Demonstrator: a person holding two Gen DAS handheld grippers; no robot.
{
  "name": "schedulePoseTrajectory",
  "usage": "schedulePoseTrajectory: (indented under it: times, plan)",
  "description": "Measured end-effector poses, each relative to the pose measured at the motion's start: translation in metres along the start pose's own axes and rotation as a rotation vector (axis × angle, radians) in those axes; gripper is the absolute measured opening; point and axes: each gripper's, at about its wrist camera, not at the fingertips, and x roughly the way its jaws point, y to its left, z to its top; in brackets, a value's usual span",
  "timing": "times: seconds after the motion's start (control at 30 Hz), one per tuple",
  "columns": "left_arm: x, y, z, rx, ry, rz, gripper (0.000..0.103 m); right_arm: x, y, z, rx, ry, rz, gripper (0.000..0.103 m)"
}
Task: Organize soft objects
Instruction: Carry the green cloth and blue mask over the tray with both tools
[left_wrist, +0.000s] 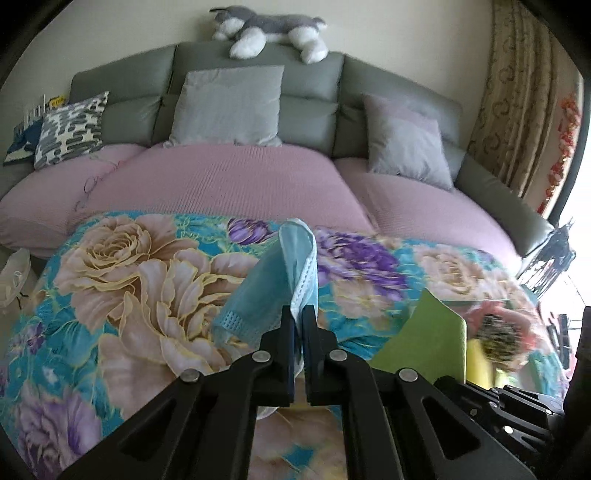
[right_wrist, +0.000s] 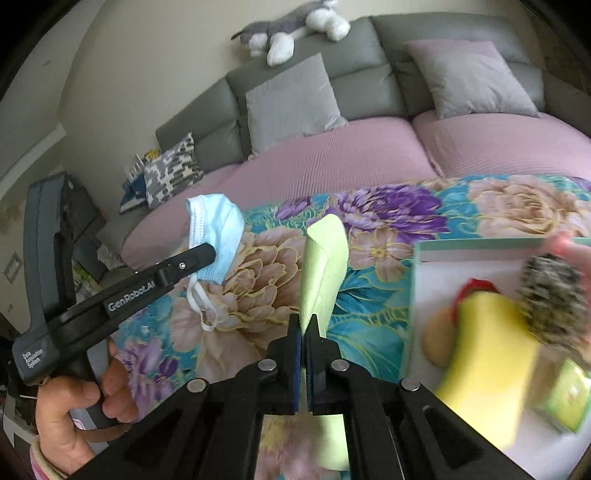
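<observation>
My left gripper (left_wrist: 299, 314) is shut on a light blue face mask (left_wrist: 291, 266), which sticks up and folds over above the floral blanket (left_wrist: 129, 258). In the right wrist view that left gripper (right_wrist: 208, 253) holds the mask (right_wrist: 218, 229) with its white ear loops dangling, and a hand grips its handle. My right gripper (right_wrist: 303, 323) is shut on a folded light green cloth (right_wrist: 325, 258), lifted clear of the blanket (right_wrist: 406, 210). The green cloth (left_wrist: 424, 332) also shows at the right of the left wrist view.
A tray (right_wrist: 419, 280) at the right holds a yellow sponge (right_wrist: 484, 354), a speckled fuzzy item (right_wrist: 554, 306) and other pieces. Behind lies a grey sofa with pink covers (left_wrist: 229, 177), grey cushions (left_wrist: 229, 107), a patterned cushion (left_wrist: 70, 129) and a plush husky (left_wrist: 269, 33) on top.
</observation>
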Motion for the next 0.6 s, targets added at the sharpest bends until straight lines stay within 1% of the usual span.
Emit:
schedulePoseTrajectory:
  times: [0.27,0.43,0.53,0.6]
  plan:
    - [-0.064,-0.069,-0.015,0.067,-0.044,-0.061,0.003,-0.098,-0.014,-0.012,0.024,-0.106,-0.029,0.002]
    - [-0.086,-0.112,-0.026,0.121,-0.052,-0.108,0.003,-0.153,-0.033,-0.021,0.060,-0.178,-0.066,0.002]
    - [-0.092,-0.134,-0.034,0.154,-0.054,-0.136,0.003,-0.181,-0.044,-0.027,0.077,-0.225,-0.099,0.002]
    - [-0.092,-0.145,-0.040,0.167,-0.053,-0.152,0.003,-0.192,-0.052,-0.031,0.091,-0.244,-0.117,0.002]
